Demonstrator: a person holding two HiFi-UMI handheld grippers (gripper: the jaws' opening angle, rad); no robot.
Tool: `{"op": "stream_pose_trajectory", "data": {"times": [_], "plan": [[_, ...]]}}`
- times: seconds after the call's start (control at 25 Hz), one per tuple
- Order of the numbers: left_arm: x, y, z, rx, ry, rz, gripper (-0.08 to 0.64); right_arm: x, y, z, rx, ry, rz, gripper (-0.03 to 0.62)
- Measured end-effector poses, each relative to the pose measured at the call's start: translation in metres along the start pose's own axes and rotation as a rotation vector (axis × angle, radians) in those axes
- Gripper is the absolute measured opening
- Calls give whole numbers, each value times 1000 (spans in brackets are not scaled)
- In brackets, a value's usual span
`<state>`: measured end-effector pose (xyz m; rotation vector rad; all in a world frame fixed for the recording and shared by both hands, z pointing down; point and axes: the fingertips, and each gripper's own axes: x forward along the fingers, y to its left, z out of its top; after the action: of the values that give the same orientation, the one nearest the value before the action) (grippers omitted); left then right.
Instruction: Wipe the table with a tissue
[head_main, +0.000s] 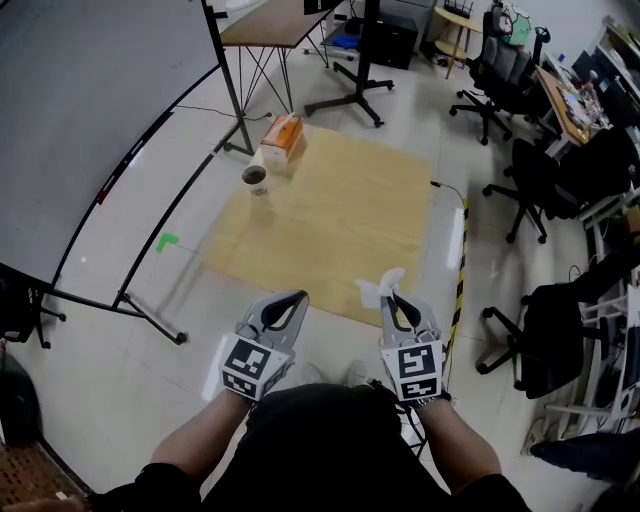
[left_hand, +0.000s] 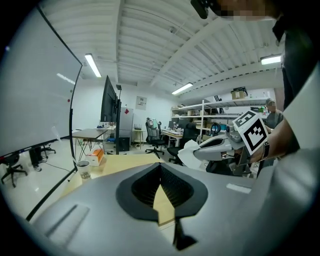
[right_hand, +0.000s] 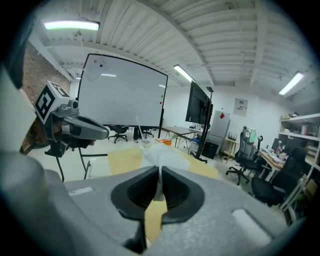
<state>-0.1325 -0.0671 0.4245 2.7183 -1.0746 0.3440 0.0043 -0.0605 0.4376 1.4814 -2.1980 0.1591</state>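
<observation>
A low light-wood table (head_main: 340, 220) lies ahead of me. At its far left corner sit an orange tissue box (head_main: 283, 135) and a paper cup (head_main: 255, 179). My right gripper (head_main: 392, 297) is shut on a white tissue (head_main: 380, 288), held above the table's near edge. In the right gripper view the tissue (right_hand: 162, 155) sticks up from between the closed jaws. My left gripper (head_main: 298, 296) hangs level with it to the left, shut with nothing in it. The left gripper view shows the tissue (left_hand: 188, 150), cup (left_hand: 83, 169) and box (left_hand: 96, 156).
A large whiteboard (head_main: 90, 120) on a black stand fills the left, its foot (head_main: 150, 320) reaching toward me. Office chairs (head_main: 500, 70) and desks crowd the right. A yellow-black cable strip (head_main: 460, 270) runs along the table's right side. A green tape mark (head_main: 167, 241) is on the floor.
</observation>
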Motion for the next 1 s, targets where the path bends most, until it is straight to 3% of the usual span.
{"op": "stream_pose_trajectory", "data": {"times": [0.68, 1.0], "plan": [[9, -113, 13, -2, -8, -10, 17, -93, -16, -19, 20, -106, 78, 0], [-1, -145, 13, 29, -12, -25, 17, -118, -4, -22, 46, -136, 121, 0]]}}
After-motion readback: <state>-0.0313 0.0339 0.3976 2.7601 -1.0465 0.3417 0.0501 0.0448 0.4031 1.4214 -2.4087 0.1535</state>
